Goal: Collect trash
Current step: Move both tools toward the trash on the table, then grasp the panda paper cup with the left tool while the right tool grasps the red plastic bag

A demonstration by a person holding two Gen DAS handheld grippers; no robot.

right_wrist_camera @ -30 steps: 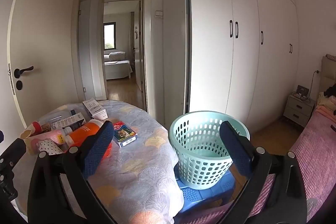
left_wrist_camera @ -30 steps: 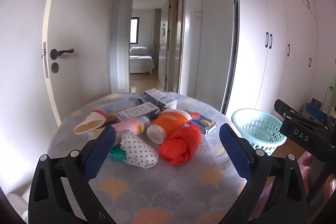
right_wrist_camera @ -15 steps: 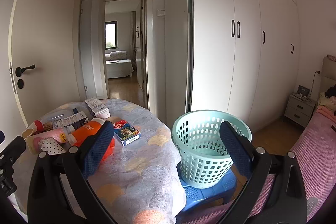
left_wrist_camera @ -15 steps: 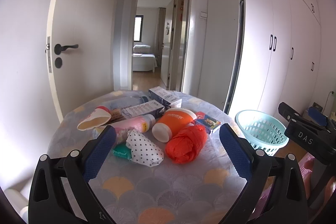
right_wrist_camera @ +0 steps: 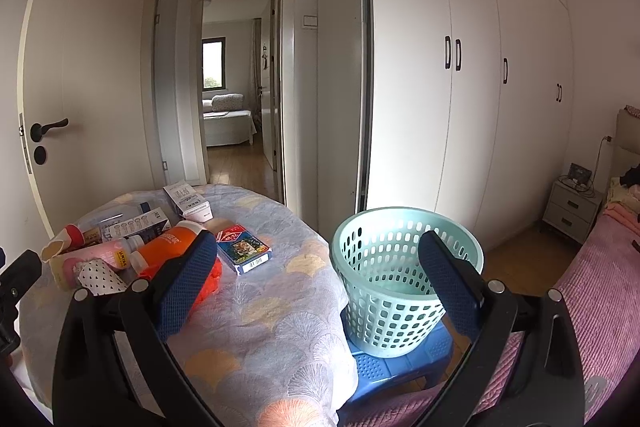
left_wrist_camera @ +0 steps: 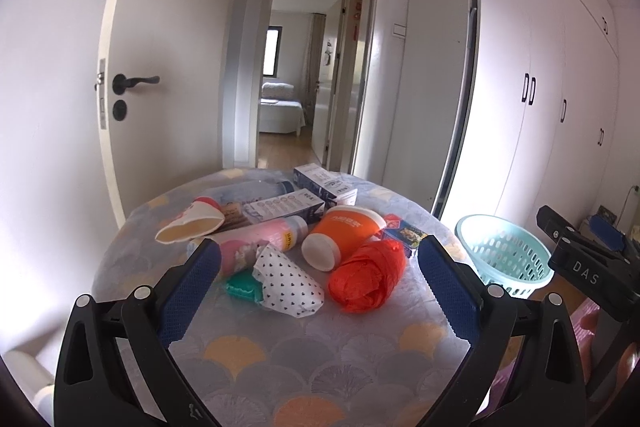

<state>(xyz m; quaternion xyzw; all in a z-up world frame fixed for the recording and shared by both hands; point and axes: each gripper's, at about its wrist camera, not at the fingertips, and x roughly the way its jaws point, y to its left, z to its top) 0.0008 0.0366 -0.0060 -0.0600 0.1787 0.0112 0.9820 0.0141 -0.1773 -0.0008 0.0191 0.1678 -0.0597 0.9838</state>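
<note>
A pile of trash lies on the round table (left_wrist_camera: 304,359): a crumpled orange bag (left_wrist_camera: 366,277), an orange cup (left_wrist_camera: 344,235) on its side, a heart-print wrapper (left_wrist_camera: 290,279), a pink bottle (left_wrist_camera: 260,239), a paper cup (left_wrist_camera: 190,225) and several small boxes. My left gripper (left_wrist_camera: 316,291) is open and empty, hovering short of the pile. My right gripper (right_wrist_camera: 316,279) is open and empty, between the table and the light-green basket (right_wrist_camera: 404,275). The basket also shows in the left wrist view (left_wrist_camera: 502,255).
The basket stands on a blue stool (right_wrist_camera: 396,367) right of the table. A card box (right_wrist_camera: 244,253) lies near the table's right edge. A pink bed (right_wrist_camera: 592,291) is at the right, wardrobe doors (right_wrist_camera: 500,87) behind, an open doorway (left_wrist_camera: 304,87) beyond the table.
Both grippers have tilted and shifted slightly, so the table and basket sit a little lower in both views. Both stay open; nothing on the table has moved.
</note>
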